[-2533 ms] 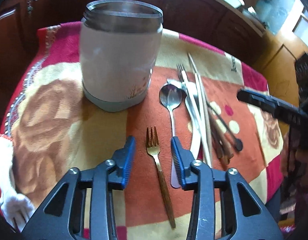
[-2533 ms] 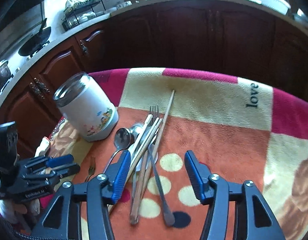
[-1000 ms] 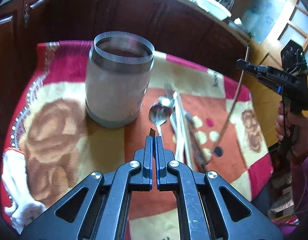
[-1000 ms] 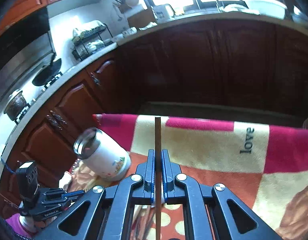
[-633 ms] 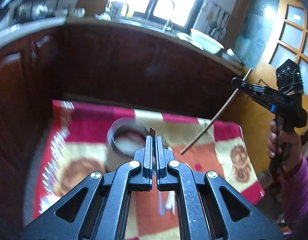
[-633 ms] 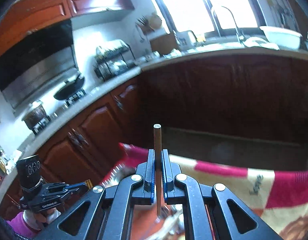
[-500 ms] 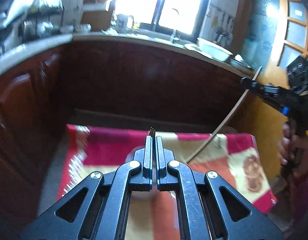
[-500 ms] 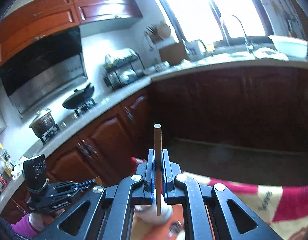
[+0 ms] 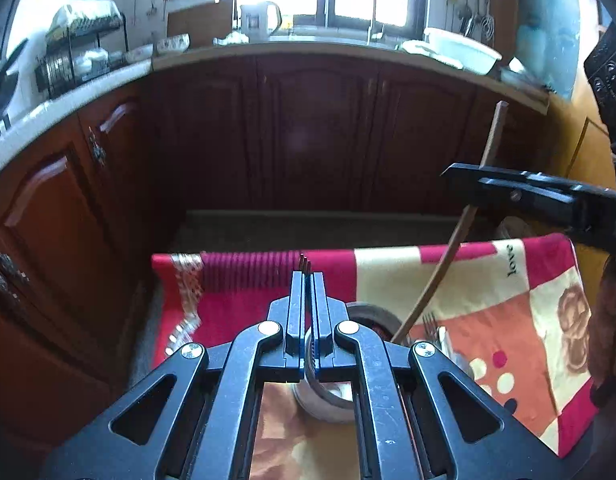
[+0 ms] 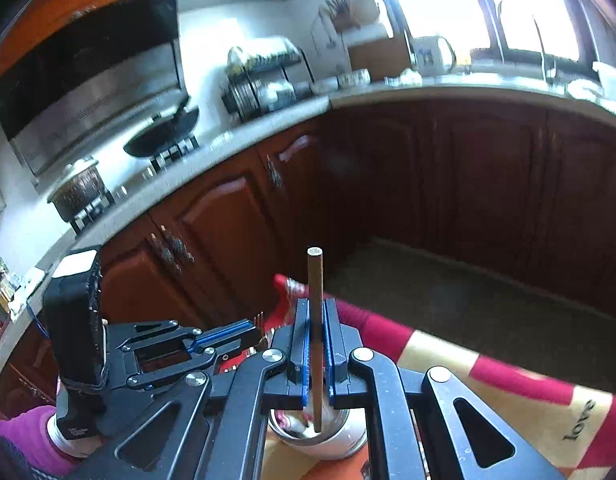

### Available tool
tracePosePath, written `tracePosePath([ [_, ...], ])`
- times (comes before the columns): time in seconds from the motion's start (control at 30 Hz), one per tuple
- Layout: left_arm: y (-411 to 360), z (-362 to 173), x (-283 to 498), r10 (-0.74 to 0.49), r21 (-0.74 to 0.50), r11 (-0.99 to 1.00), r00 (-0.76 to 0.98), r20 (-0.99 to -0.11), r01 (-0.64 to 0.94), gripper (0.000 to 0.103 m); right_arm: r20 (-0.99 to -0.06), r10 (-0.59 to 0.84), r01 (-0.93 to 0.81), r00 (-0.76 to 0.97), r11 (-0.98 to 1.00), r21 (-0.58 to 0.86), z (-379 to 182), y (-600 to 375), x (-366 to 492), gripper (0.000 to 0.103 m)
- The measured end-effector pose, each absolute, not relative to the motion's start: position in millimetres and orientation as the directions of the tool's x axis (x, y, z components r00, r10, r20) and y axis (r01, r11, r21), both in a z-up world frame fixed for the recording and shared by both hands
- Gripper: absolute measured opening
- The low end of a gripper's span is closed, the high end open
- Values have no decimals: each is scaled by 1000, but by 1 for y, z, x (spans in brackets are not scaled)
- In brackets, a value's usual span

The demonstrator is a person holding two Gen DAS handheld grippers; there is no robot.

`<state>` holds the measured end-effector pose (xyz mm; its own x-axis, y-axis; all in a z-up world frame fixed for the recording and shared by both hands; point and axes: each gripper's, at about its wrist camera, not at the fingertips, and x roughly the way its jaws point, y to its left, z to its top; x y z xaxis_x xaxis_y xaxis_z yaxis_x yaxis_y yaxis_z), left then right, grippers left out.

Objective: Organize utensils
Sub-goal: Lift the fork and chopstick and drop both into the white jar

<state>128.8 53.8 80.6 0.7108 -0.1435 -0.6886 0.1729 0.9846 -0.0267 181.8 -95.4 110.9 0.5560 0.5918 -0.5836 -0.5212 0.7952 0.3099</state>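
Observation:
My left gripper (image 9: 307, 280) is shut on the gold fork (image 9: 305, 259); only its tines show above the jaws. It hovers above the white canister (image 9: 328, 396), whose open mouth lies just behind the jaws. My right gripper (image 10: 315, 308) is shut on a brown chopstick (image 10: 315, 280), held upright with its lower end inside the canister mouth (image 10: 308, 432). In the left wrist view the right gripper (image 9: 452, 172) holds the chopstick (image 9: 448, 256) slanting down into the canister. The left gripper also shows in the right wrist view (image 10: 257, 330).
The canister stands on a red, cream and orange blanket (image 9: 528, 320) over the table. More utensils (image 9: 434, 326) lie just right of the canister. Dark wood kitchen cabinets (image 9: 308, 140) stand beyond the table's far edge.
Both grippers have closed on their utensils and lifted them. The fork now hangs over the canister and the chopstick's lower end has come down into its mouth.

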Motion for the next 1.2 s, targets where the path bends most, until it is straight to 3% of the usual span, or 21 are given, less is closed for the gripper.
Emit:
tracePosePath([
  [0.3,50,56,130,-152,-61,986,682,-716,156,1,-665,564,-472,489,813,342,55,-93,200,5],
  [0.4,54,60,125,-167,-90,985,682,-712,148,4,-669,570,-448,477,812,373,53,-104,198,22],
  [0.43,56,62,123,-175,-102,984,683,-709,147,5,-661,573,-442,483,812,381,55,-110,196,34],
  [0.47,57,64,120,-182,-114,983,686,-704,143,10,-648,573,-434,501,814,385,57,-117,191,43],
  [0.5,59,66,117,-187,-122,982,689,-700,142,17,-641,571,-430,514,817,383,59,-121,187,44],
  [0.53,60,68,112,-195,-132,981,693,-694,143,26,-637,567,-428,522,820,379,61,-126,181,44],
  [0.6,60,73,104,-202,-142,979,700,-685,144,31,-635,565,-425,526,822,379,62,-133,170,44],
  [1.2,11,67,22,-243,-153,970,696,-676,190,33,-694,428,-352,579,899,262,41,-200,58,45],
])
